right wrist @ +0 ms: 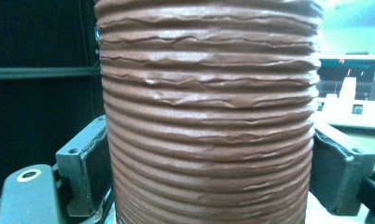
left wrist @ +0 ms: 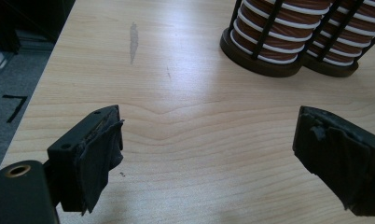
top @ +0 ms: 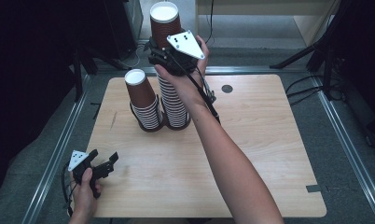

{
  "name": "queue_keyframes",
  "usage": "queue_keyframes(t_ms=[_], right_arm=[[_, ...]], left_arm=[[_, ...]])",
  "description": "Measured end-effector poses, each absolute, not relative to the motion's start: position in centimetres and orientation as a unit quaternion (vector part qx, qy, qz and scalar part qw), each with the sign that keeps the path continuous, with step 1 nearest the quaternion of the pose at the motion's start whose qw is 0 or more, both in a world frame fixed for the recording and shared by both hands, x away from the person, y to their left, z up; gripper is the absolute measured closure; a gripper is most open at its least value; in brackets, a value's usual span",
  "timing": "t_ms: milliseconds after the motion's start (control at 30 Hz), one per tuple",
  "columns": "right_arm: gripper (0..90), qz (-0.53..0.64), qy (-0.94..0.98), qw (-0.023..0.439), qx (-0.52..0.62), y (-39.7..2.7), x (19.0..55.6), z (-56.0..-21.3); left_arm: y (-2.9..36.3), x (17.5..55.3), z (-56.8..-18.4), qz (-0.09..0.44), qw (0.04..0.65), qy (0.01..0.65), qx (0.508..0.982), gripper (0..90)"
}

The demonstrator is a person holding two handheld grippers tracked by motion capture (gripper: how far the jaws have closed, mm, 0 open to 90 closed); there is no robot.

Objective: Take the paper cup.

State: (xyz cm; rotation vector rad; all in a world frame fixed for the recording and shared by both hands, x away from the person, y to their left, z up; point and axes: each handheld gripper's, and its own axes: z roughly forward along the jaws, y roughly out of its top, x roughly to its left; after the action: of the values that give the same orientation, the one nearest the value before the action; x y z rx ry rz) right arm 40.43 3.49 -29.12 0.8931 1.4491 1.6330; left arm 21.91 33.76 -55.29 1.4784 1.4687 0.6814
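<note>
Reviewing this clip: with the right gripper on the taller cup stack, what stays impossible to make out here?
- Top cup: the right gripper and hand hide its lower edge in the high view, so whether it has separated from the taller stack is unclear.
- Cup in the right gripper view: the frame edges cut off its rim and base.
- Both holders: the left gripper view's top edge crops them.

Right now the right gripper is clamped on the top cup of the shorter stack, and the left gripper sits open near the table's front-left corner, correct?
Not quite. The right gripper is clamped on the top cup of the taller stack, not the shorter stack; the high view shows this. The rest holds: the left gripper sits open near the front-left corner of the table.
</note>
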Motion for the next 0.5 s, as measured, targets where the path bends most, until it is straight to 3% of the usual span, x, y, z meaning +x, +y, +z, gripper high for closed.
queue_keyframes(t_ms=[500], right_arm=[[14.5, 0.66, 0.543, 0.396, 0.335, 3.1, 39.7, -27.0]], left_arm=[[33.8, 21.9, -55.3, 0.276, 0.456, 0.595, 0.601, 8.1]])
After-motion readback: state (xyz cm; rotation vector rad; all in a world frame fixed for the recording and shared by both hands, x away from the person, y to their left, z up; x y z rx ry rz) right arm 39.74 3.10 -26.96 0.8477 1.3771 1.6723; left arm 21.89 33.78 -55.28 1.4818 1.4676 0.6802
